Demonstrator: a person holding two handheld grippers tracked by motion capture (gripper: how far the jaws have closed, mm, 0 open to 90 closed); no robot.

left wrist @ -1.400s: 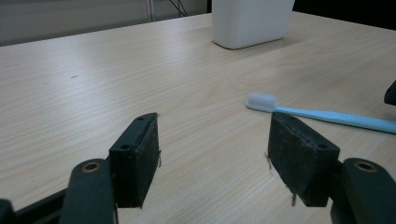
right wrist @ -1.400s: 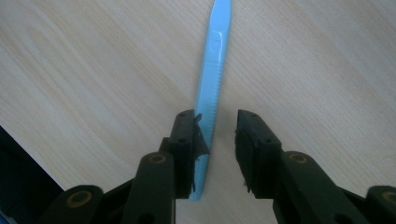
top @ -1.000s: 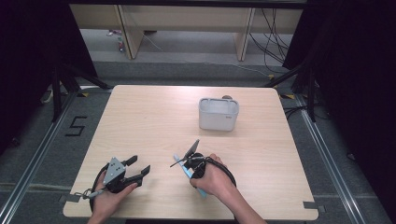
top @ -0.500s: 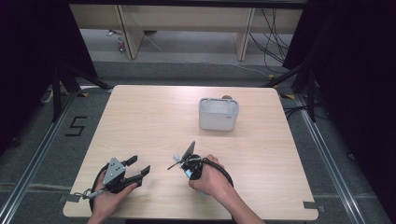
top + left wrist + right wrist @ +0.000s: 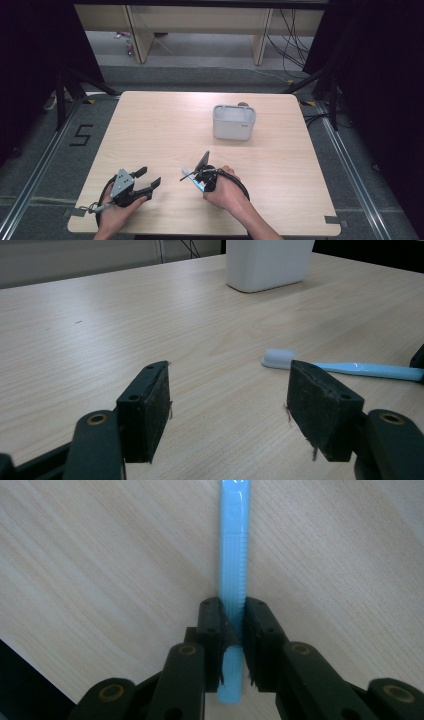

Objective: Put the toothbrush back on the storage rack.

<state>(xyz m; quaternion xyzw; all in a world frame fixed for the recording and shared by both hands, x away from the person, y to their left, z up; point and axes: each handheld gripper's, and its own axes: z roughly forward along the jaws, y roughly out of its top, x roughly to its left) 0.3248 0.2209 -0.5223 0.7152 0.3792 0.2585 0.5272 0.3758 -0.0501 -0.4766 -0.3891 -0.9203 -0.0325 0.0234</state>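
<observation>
one light-blue toothbrush (image 5: 232, 575) lies flat on the table (image 5: 150, 130), near edge, a little left of the table's middle. in the left gripper view its white bristle head (image 5: 279, 358) points away from the right hand, handle running back toward it.

right gripper (image 5: 232, 625): jaws have just been closing, and they now pinch the toothbrush handle near its butt end, pads tight on both sides. in the earlier high views the jaws stood spread over the brush; now they are drawn in on it. judgement: the grasp is made and the brush not yet lifted, since it lies along the wood grain in the right gripper view. a lift is the likely next step, probably toward the white container (image 5: 234, 121), which stands well apart on the far right of the table.

left gripper (image 5: 142, 182): jaws wide apart, nothing between them, resting at the near left with the brush head just beyond its right jaw. its place matches the earlier high views.

count: toothbrush 1; white container 1; grippers 2, one in each hand; table 1. a small dark thing sits behind the container, too hidden to identify. floor mark "5" (image 5: 81, 135) left of the table.
</observation>
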